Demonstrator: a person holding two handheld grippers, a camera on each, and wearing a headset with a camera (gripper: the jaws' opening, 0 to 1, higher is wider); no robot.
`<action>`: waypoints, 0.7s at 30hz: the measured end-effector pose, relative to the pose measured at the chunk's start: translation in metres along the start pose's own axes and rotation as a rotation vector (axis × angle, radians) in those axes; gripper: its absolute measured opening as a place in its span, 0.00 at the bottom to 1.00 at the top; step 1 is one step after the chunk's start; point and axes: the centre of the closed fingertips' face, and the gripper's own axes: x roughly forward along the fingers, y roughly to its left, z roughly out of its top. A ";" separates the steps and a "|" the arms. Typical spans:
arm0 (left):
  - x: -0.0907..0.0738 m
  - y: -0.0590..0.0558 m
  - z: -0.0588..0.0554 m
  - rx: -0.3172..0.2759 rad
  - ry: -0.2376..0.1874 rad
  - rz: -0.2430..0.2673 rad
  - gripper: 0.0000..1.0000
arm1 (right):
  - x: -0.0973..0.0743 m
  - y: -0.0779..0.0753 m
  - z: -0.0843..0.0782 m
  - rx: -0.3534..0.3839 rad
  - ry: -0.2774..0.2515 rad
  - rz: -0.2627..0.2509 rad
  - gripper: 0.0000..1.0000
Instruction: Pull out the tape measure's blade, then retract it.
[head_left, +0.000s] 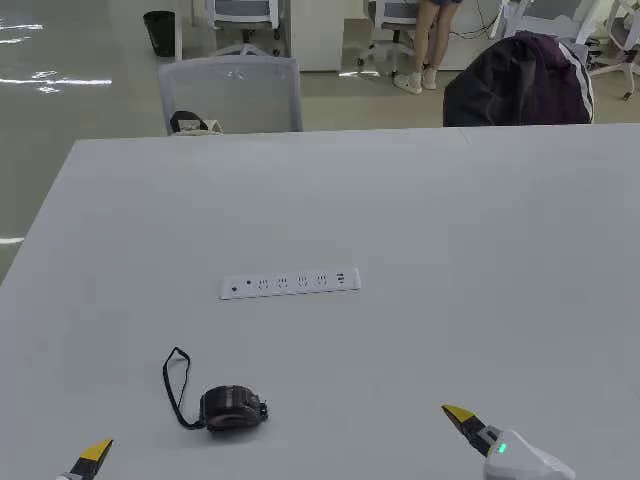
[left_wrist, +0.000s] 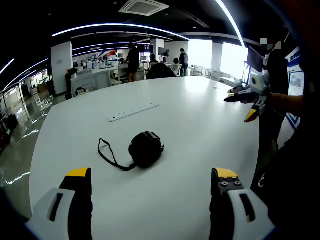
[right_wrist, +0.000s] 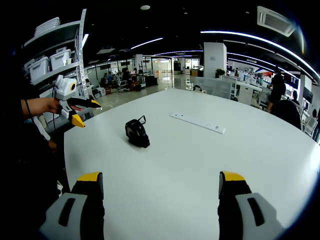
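Left gripper: yellow-tipped black fingers spread wide, nothing between them, hovering over the white matte table. Right gripper: same, fingers wide apart and empty. The dark round-cased tape measure lies flat on the table straight ahead of the left gripper's fingers, about centred on the gap between them, close but apart from both tips. Its thin black wrist loop trails off toward the left finger's side, blade not visibly out. From the right gripper's fingers the tape measure sits further ahead and off past the left finger's line, well apart. In the head view the tape measure is between the two grippers and nearer the left gripper, with the right gripper off to the other side; one yellow tip of each shows there. A long white multi-socket power strip lies beyond the tape measure, further out from both sets of fingers. The other gripper is hand-held above the table in each gripper view, with its tips apart: right gripper, left gripper. A grey mesh office chair stands at the far table edge
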 end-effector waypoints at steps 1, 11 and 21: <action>0.000 0.000 0.000 0.000 0.000 0.000 0.99 | 0.000 0.000 0.000 0.001 0.001 0.001 0.98; 0.003 -0.005 0.007 0.010 -0.008 -0.005 0.99 | 0.000 -0.002 0.000 0.001 0.001 0.003 0.98; 0.002 -0.003 0.008 0.007 -0.006 0.008 0.99 | 0.001 0.000 -0.001 -0.008 0.013 0.014 0.98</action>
